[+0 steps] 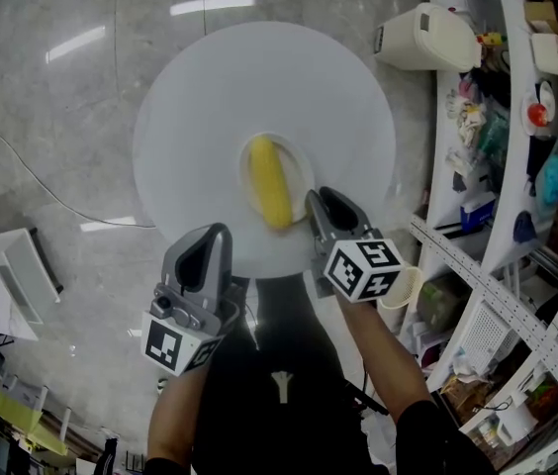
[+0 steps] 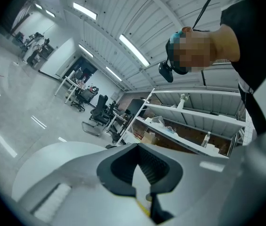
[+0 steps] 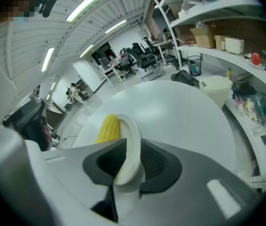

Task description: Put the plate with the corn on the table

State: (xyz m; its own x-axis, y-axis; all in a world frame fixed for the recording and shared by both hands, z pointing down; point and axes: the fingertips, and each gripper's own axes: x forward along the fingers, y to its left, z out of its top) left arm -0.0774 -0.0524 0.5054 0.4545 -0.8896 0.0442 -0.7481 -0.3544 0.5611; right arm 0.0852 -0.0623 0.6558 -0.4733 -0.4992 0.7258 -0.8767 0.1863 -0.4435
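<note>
A yellow corn cob (image 1: 269, 194) lies on a small white plate (image 1: 299, 169) near the front of the round white table (image 1: 210, 97). My right gripper (image 1: 321, 204) reaches over the table's near edge, and its jaws hug the plate's near rim. In the right gripper view the plate's rim (image 3: 132, 140) stands between the two dark pads of the right gripper (image 3: 133, 163), with the corn (image 3: 108, 128) just beyond. My left gripper (image 1: 205, 253) hovers off the table's edge by my body, shut and empty. In its own view the left gripper (image 2: 140, 168) points up at shelves and ceiling.
A white lidded bin (image 1: 425, 36) stands on the floor beyond the table at the right. Curved shelves (image 1: 516, 166) full of goods run down the right side. A cable (image 1: 51, 191) crosses the floor at the left, near a white rack (image 1: 2, 275).
</note>
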